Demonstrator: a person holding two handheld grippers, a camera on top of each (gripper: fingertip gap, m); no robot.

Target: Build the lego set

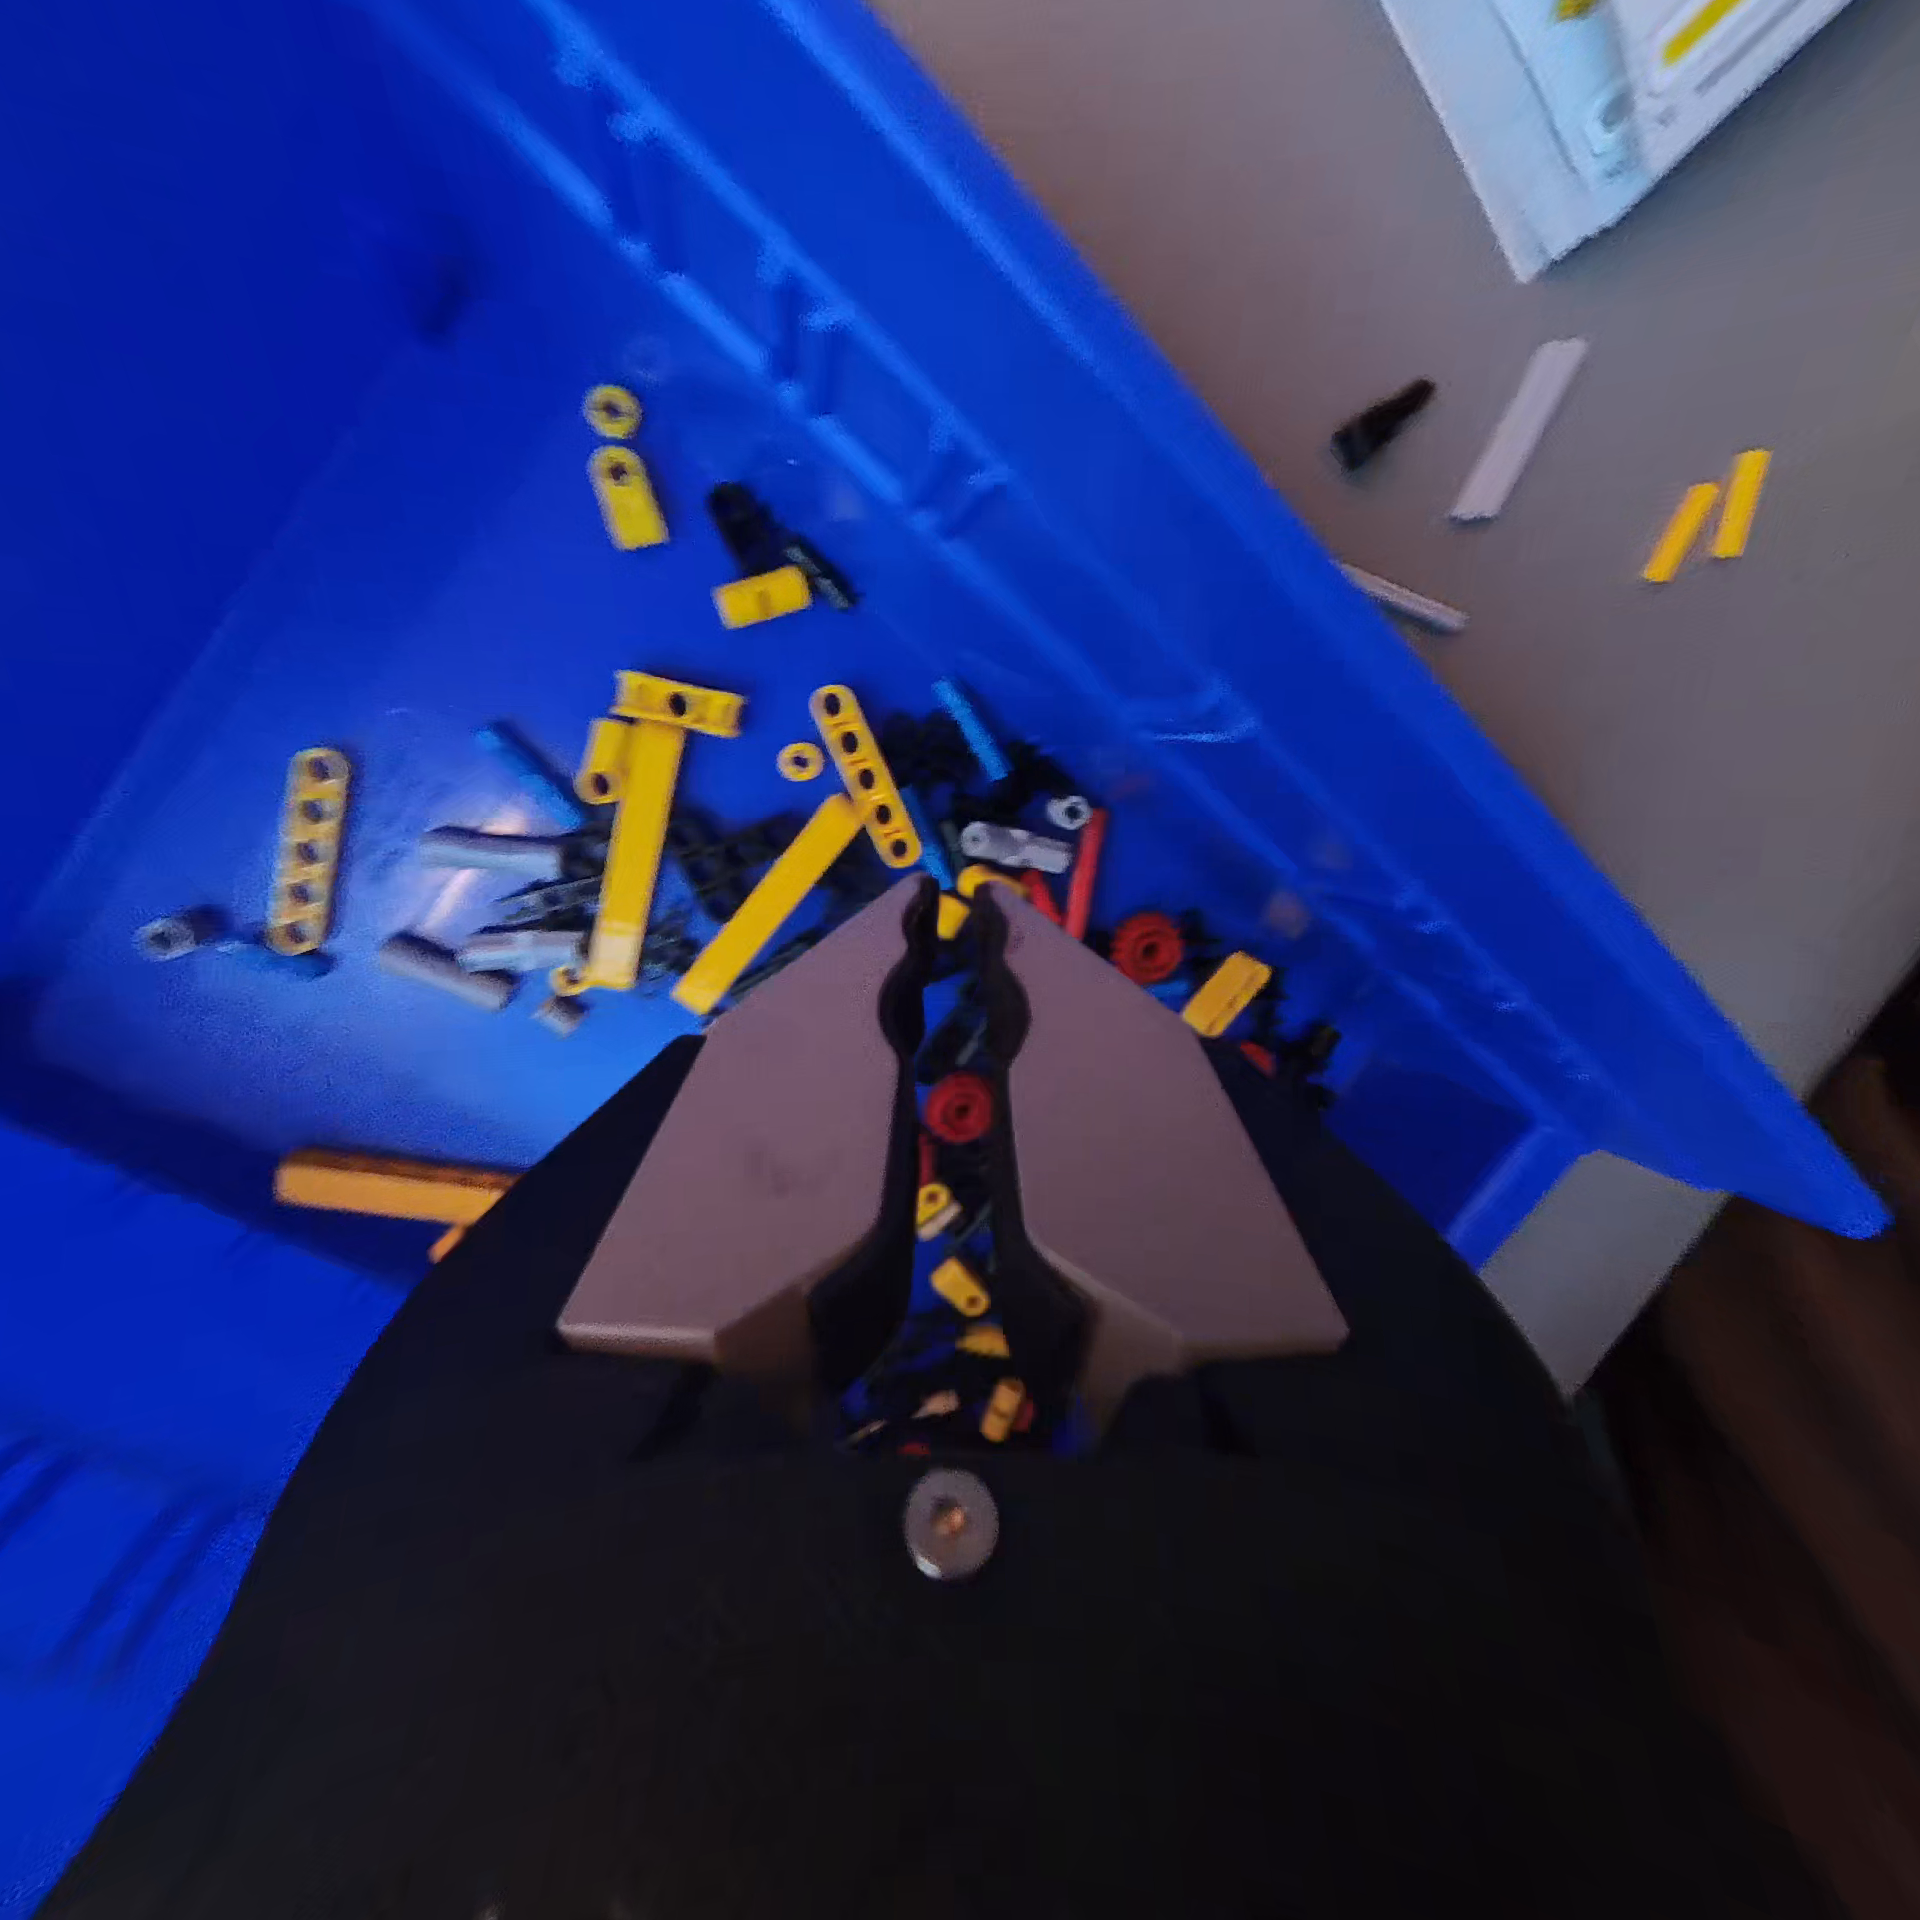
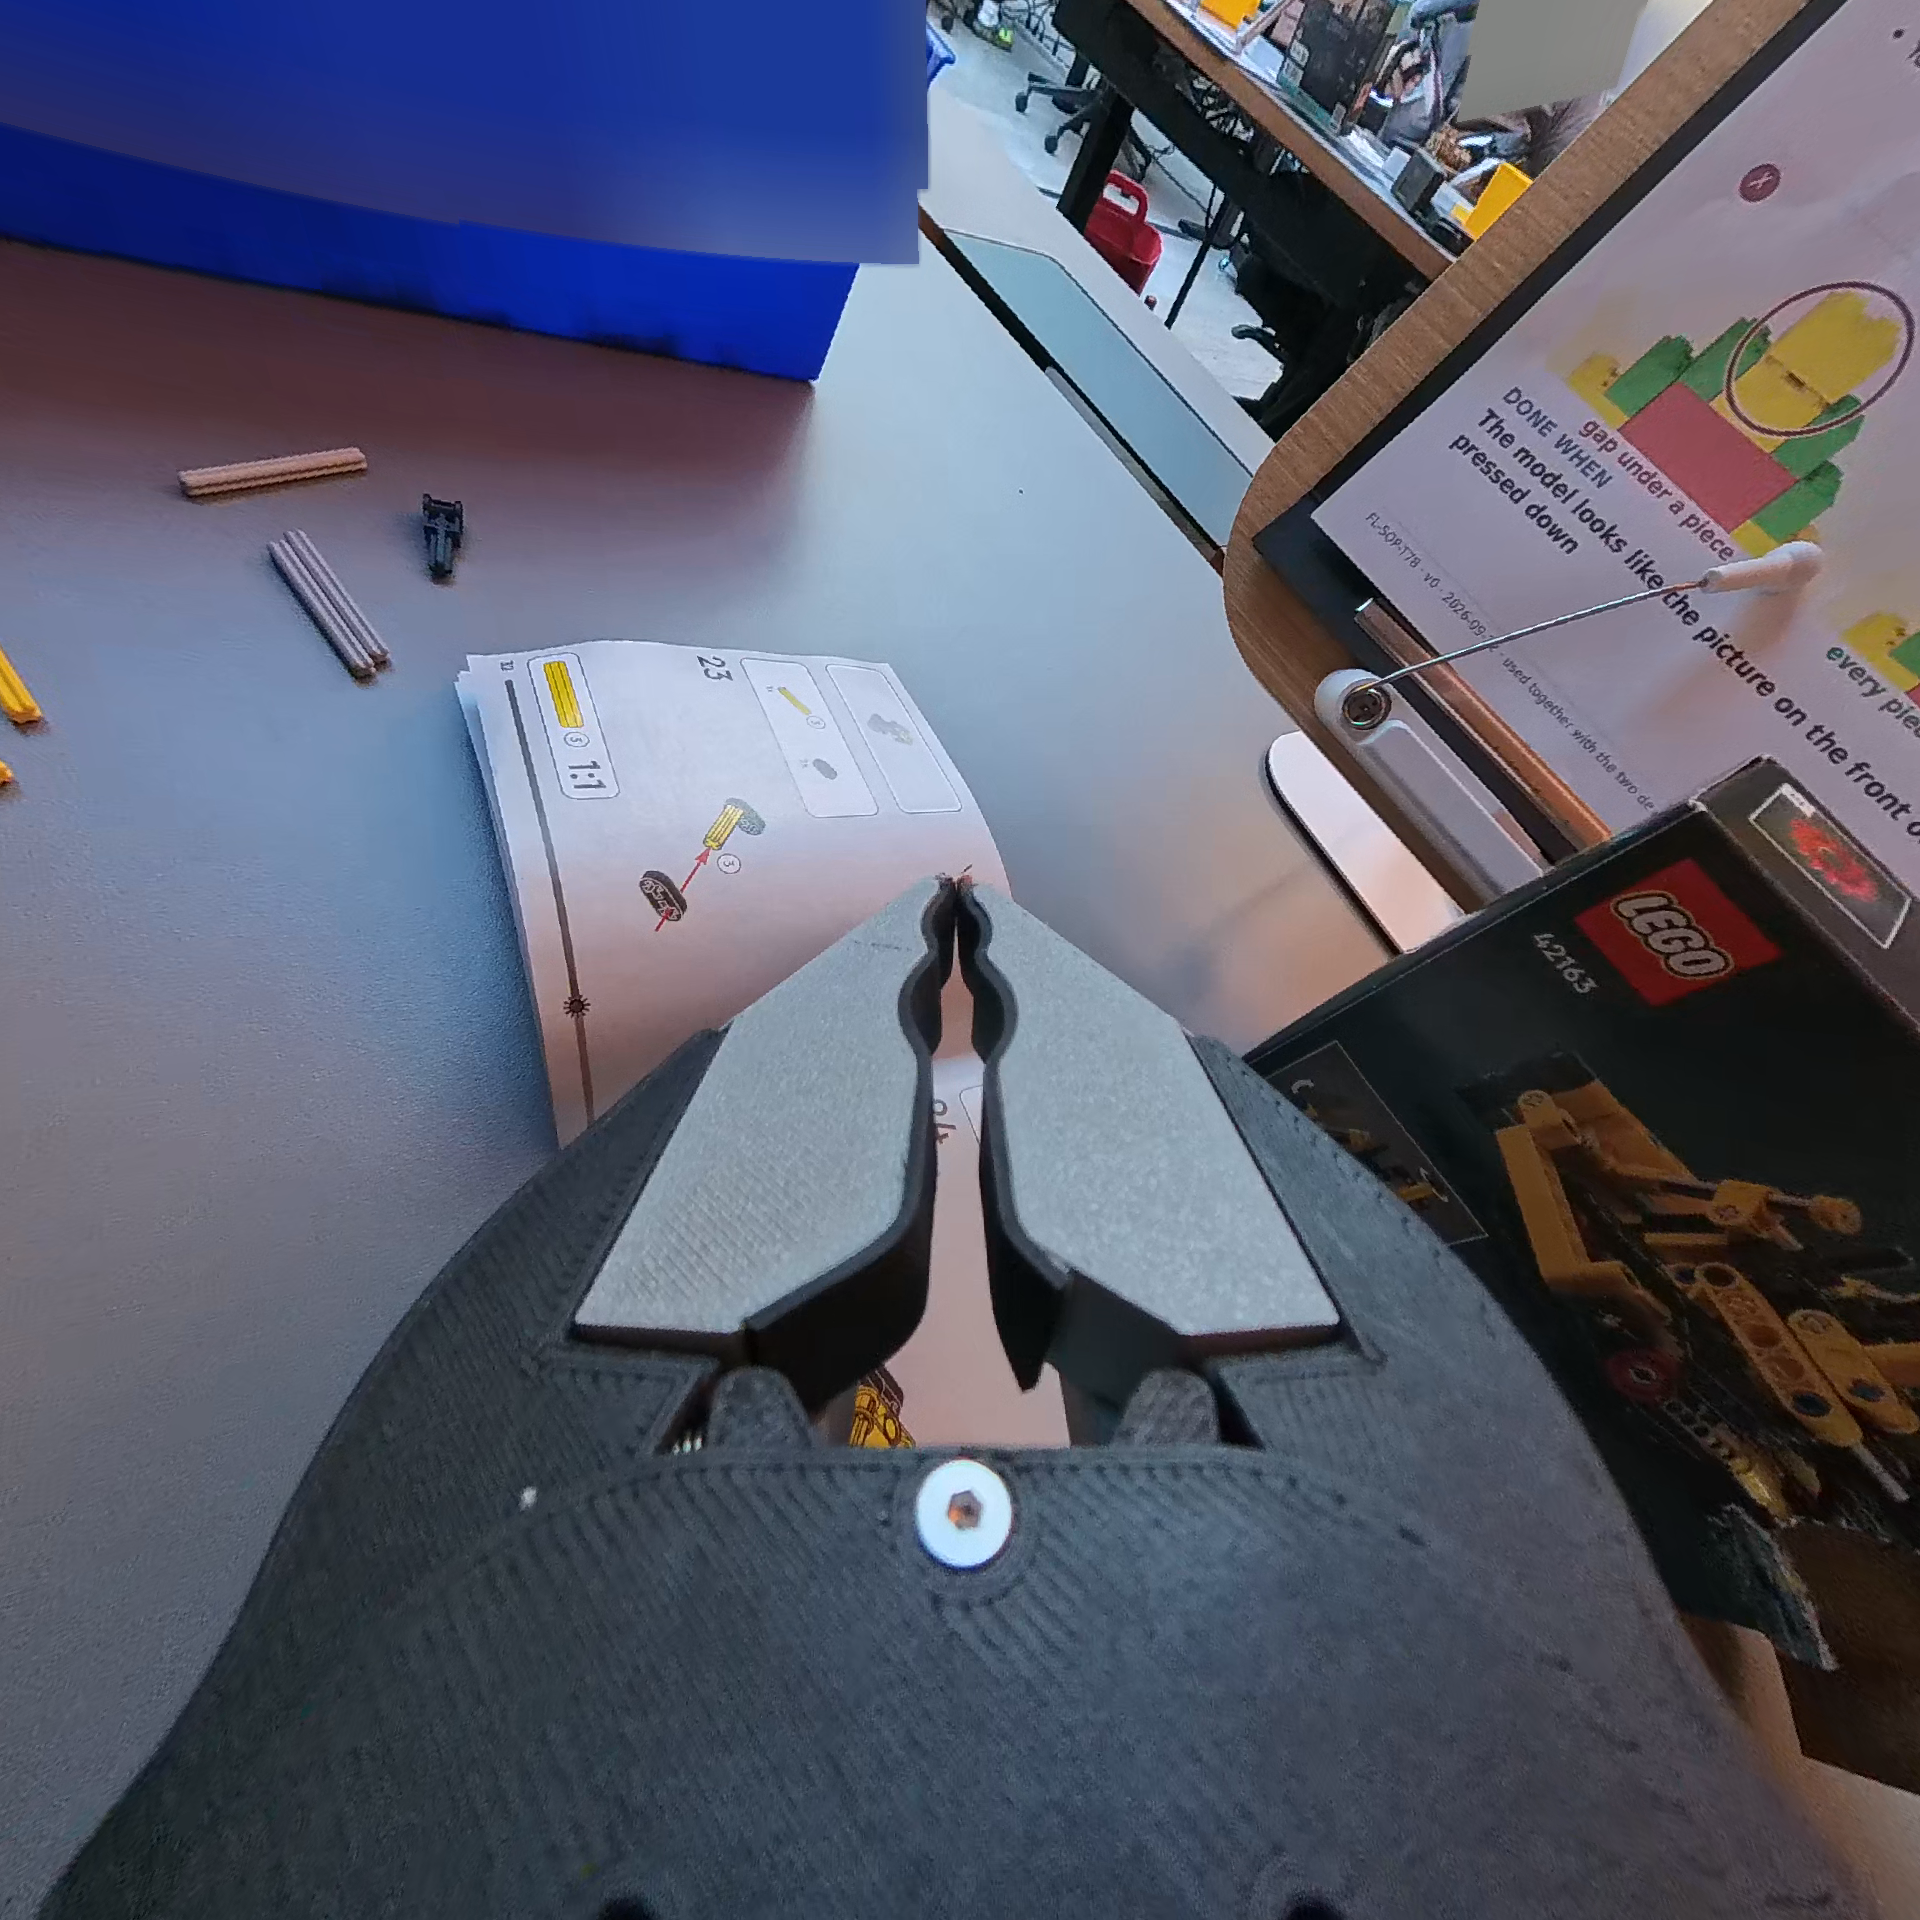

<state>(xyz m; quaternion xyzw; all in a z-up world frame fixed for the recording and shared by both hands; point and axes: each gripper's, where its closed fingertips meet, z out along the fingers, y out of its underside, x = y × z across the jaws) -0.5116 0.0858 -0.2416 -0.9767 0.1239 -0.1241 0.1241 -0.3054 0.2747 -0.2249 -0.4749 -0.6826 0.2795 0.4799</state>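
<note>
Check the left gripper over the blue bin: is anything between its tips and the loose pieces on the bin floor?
Nothing visible blocks it. The left gripper is already inside the blue bin, past the wall, jaws nearly closed, with a small yellow piece showing between the tips. The pile of loose pieces lies directly ahead; blur hides whether the yellow piece is gripped.

Your left gripper [image 1: 951,899] and right gripper [image 2: 954,899] look alike: black ribbed printed bodies, grey textured plates on wavy-edged black jaws, and one silver hex screw [image 2: 963,1512] at centre.
</note>
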